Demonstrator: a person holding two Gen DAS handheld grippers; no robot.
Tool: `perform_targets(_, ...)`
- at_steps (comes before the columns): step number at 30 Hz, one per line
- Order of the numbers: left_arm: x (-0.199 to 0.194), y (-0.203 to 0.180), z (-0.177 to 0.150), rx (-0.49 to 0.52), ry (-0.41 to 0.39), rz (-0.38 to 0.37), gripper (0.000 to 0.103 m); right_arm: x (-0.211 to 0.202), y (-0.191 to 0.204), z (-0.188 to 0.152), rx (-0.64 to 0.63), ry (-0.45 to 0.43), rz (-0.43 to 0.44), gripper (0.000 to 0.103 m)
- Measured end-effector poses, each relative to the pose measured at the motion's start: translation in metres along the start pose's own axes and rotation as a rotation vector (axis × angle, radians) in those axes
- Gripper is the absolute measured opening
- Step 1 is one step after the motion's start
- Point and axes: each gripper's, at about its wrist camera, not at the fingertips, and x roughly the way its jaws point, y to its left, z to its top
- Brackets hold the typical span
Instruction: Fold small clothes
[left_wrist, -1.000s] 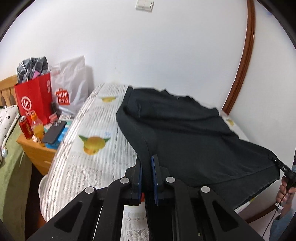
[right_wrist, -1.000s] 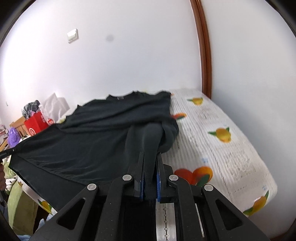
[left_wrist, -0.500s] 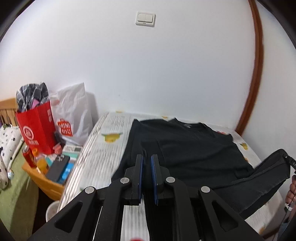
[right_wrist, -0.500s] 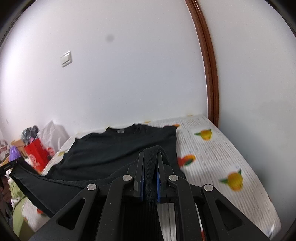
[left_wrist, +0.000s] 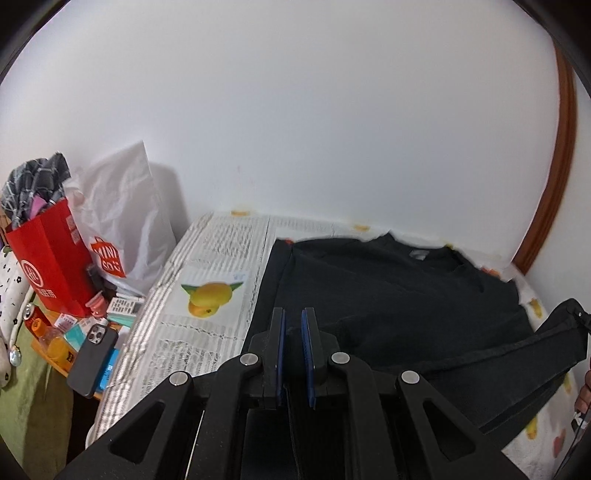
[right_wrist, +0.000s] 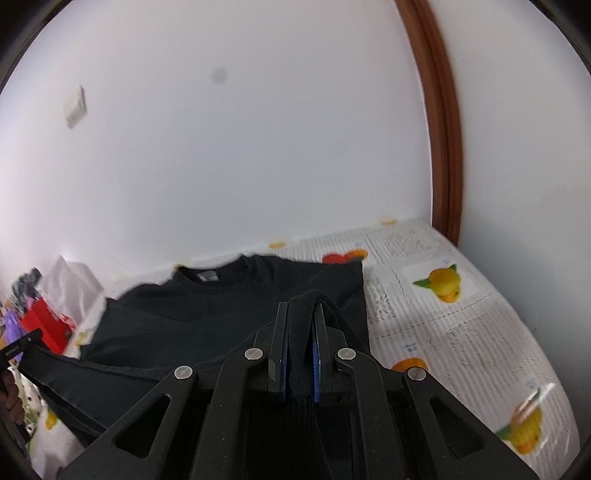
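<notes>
Now the left claw (left_wrist: 293, 325) is clamping one bottom corner of the black shirt (left_wrist: 388, 291), and the right claw (right_wrist: 301, 321) is pinching the other corner, a fold of cloth bulging between its blue pads (right_wrist: 316, 354). The hem is hanging stretched between them above the bed (left_wrist: 207, 314), while the collar end is lying flat on the fruit-print cover by the wall. Red bag (left_wrist: 51, 266) and phone (left_wrist: 92, 354) are sitting on the side stand.
</notes>
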Motion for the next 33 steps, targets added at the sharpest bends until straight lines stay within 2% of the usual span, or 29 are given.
perform_targets(4, 0.031, 0.0, -0.011, 0.014, 0.087, 0.008, 0.01, 0.041, -0.004, -0.016, -0.014, 0.091, -0.053, 0.011)
perform_targets(8, 0.045, 0.001, -0.019, 0.018, 0.143, 0.001, 0.014, 0.057, -0.01, -0.025, -0.003, 0.16, -0.078, 0.014)
perform_targets(11, 0.042, 0.002, -0.018, 0.013, 0.156, -0.022, 0.015, 0.041, -0.01, -0.022, -0.023, 0.177, -0.052, 0.029)
perform_targets(13, 0.034, 0.005, -0.017, 0.014, 0.158, -0.051, 0.016, 0.021, -0.01, -0.02, -0.043, 0.153, -0.042, 0.048)
perform_targets(14, 0.029, 0.007, -0.016, 0.015, 0.155, -0.06, 0.02, 0.006, -0.011, -0.02, -0.062, 0.127, -0.051, 0.053)
perform_targets(15, 0.024, 0.009, -0.017, 0.012, 0.151, -0.061, 0.031, -0.005, -0.012, -0.021, -0.079, 0.108, -0.061, 0.059)
perform_targets(17, 0.012, 0.018, -0.021, 0.0, 0.134, -0.064, 0.048, -0.022, -0.018, -0.024, -0.107, 0.096, -0.092, 0.059)
perform_targets(18, 0.007, 0.023, -0.024, -0.008, 0.128, -0.064, 0.05, -0.028, -0.022, -0.028, -0.112, 0.105, -0.11, 0.059)
perform_targets(23, -0.01, 0.051, -0.05, -0.045, 0.16, -0.057, 0.05, -0.034, -0.049, -0.058, -0.09, 0.196, -0.132, 0.059)
perform_targets(27, -0.007, 0.065, -0.07, -0.059, 0.208, -0.046, 0.05, -0.025, -0.056, -0.077, -0.061, 0.251, -0.122, 0.059)
perform_targets(33, 0.018, 0.06, -0.075, -0.03, 0.268, -0.059, 0.051, -0.001, -0.046, -0.078, -0.054, 0.27, -0.1, 0.059)
